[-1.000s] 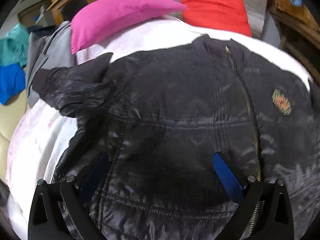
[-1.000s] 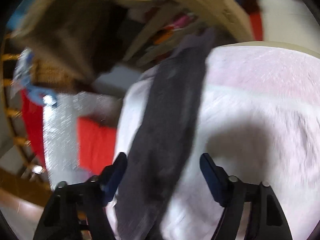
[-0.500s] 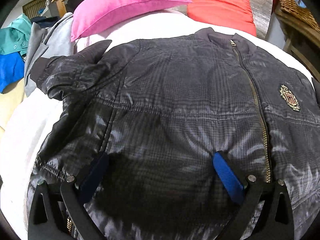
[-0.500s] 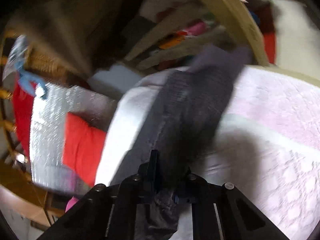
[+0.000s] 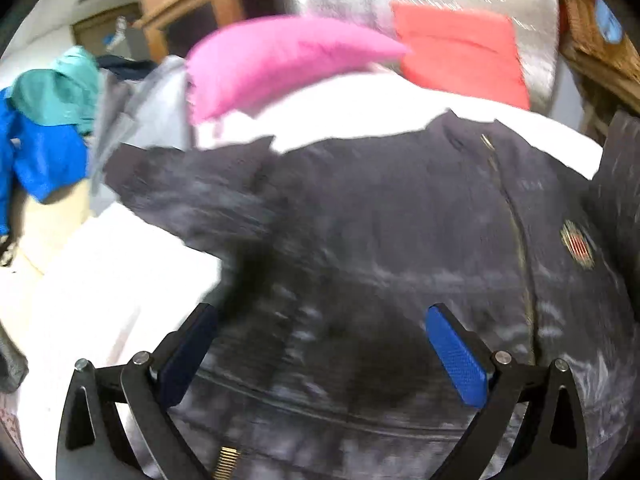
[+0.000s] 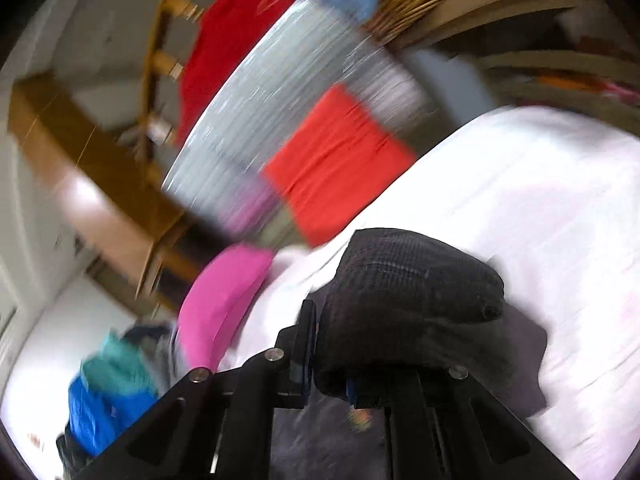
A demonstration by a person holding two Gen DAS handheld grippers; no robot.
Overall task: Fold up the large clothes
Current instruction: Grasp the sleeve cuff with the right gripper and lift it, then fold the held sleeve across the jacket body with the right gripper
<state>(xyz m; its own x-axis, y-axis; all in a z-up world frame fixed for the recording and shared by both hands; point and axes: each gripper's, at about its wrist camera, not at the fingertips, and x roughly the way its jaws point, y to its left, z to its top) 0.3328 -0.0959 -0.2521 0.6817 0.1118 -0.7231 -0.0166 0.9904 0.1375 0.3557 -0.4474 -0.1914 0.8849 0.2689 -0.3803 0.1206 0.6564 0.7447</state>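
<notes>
Hovering over the jacket (image 5: 392, 240) spread zip-up across the bed (image 5: 100, 280), left gripper (image 5: 320, 344) jaws wide apart, pink pillow (image 5: 272, 60) at the head end, right gripper (image 6: 326, 364) clamped on a bunched sleeve (image 6: 408, 292) above the sheet

1. The jacket (image 5: 380, 240) is dark, shiny and quilted; it lies front-up, spread on the white bed cover; a brass zip runs down its middle, closed; a small striped crest sits on the chest.
2. One sleeve (image 5: 192, 196) lies crumpled outward at the left side.
3. The other sleeve (image 6: 408, 292) is lifted off the bed, bunched, its cuff end pinched.
</notes>
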